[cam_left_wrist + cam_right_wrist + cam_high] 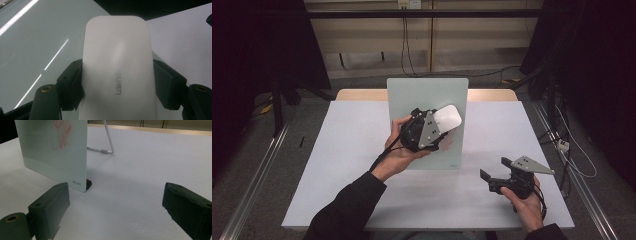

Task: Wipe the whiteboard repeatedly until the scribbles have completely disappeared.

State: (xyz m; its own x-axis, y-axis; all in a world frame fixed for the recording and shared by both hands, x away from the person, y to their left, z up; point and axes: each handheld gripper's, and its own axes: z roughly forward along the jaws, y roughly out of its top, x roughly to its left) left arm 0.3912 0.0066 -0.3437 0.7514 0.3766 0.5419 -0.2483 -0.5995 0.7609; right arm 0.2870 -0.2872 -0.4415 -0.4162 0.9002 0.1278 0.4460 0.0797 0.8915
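The left gripper [434, 131] has its fingers [71, 82] clamped on the two long sides of a white eraser [117, 67], held up against the pale glass board [412, 100] that stands on its wire stand [108, 141] in the middle of the white worktop [347, 165]. Red scribble [60, 132] marks the board's face; seen from above, it peeks out at five o'clock from the eraser. To wipe well, I would keep the eraser flat on the glass, press lightly so the board does not tip back, and stroke toward five o'clock over the marks. The right gripper [497, 176] hovers at the worktop's four o'clock area, fingers [50, 205] spread wide and empty, free to steady the board's edge.
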